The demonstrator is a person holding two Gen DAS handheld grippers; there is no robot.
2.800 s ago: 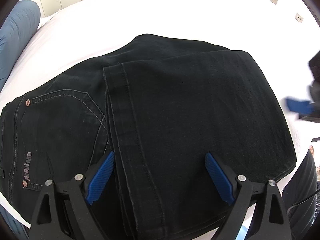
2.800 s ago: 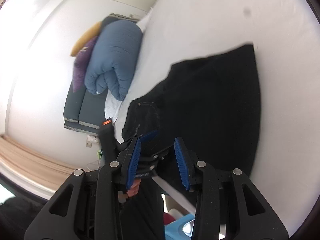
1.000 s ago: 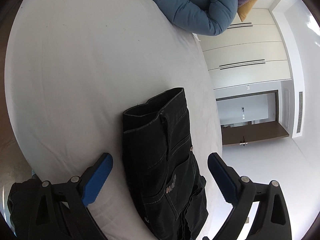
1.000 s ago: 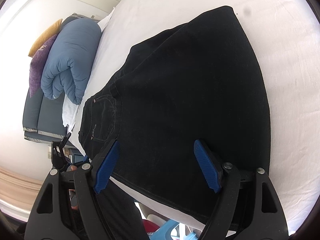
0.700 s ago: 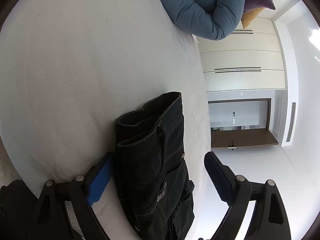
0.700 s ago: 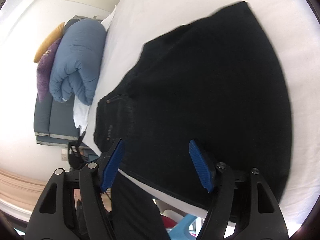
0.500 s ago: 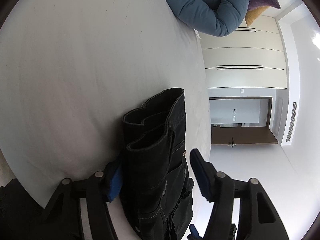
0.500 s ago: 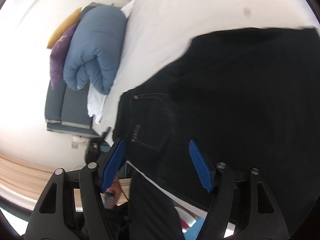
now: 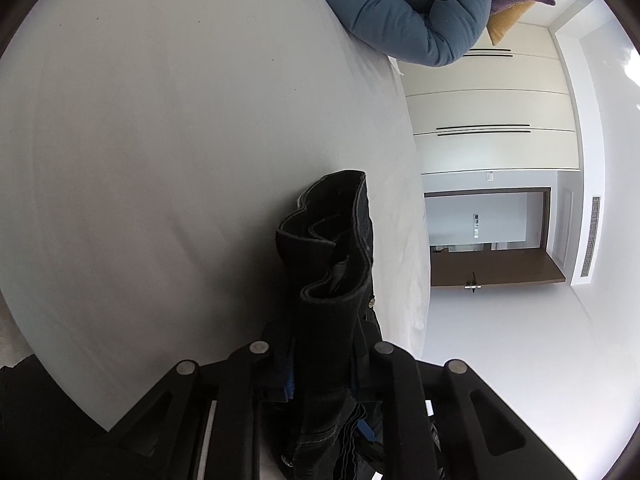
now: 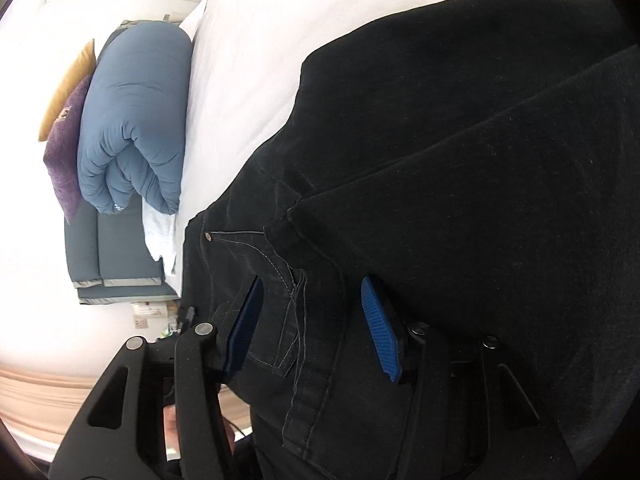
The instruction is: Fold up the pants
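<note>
Both grippers' jaws have just been closing. Left gripper (image 9: 324, 364) is now pinching the bunched waistband of the black pants (image 10: 460, 168), securing one corner for the next fold. Right gripper (image 10: 316, 328) is straddling the waist edge, pads not yet pressing. Pants are lying part-folded on the white bed (image 9: 168, 128); a blue duvet (image 10: 132, 120) and wardrobe (image 9: 488, 108) are occupying the background.

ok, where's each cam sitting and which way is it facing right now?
Left wrist: on the left tool, looking along the white bed at the bunched waistband end of the black pants; its jaws have just been closing and now pinch the fabric.
Right wrist: on the right tool, looking across the pants; jaws closing, straddling the fabric.
Shared: pants, bed, blue duvet.
</note>
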